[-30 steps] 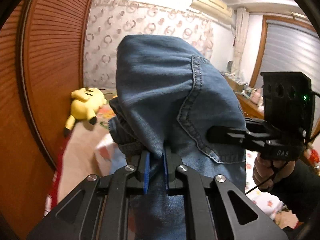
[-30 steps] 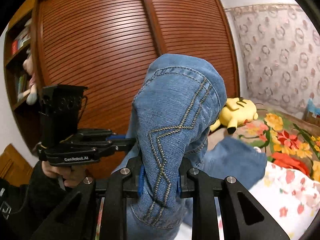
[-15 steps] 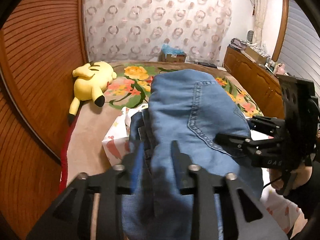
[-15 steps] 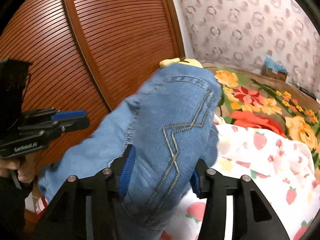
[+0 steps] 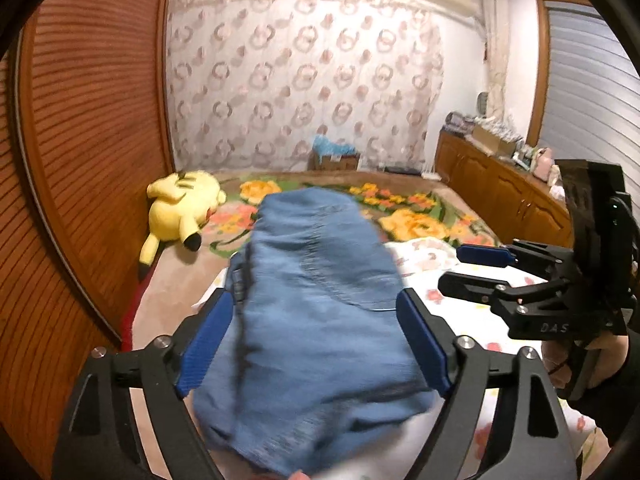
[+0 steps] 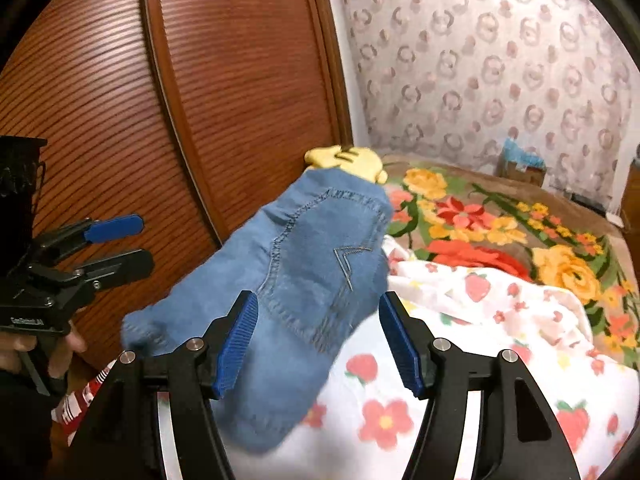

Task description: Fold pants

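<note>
Both my left tool (image 5: 316,344) and right tool (image 6: 318,338) now stand apart, having released the pants (image 5: 316,300) onto the bed (image 6: 460,360); fold laid.

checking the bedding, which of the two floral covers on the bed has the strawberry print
The white sheet at the near end, under the jeans, carries strawberries among its small flowers. The brown blanket beyond shows only large yellow and red flowers.

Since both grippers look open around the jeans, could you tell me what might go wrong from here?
1. The jeans look blurred and bunched between the open left gripper and right gripper; they may land crumpled, spoiling the fold.
2. They may settle unevenly on the rumpled strawberry-print sheet.
3. The denim's far end partly hides the yellow plush toy, so it might drape over it.
</note>
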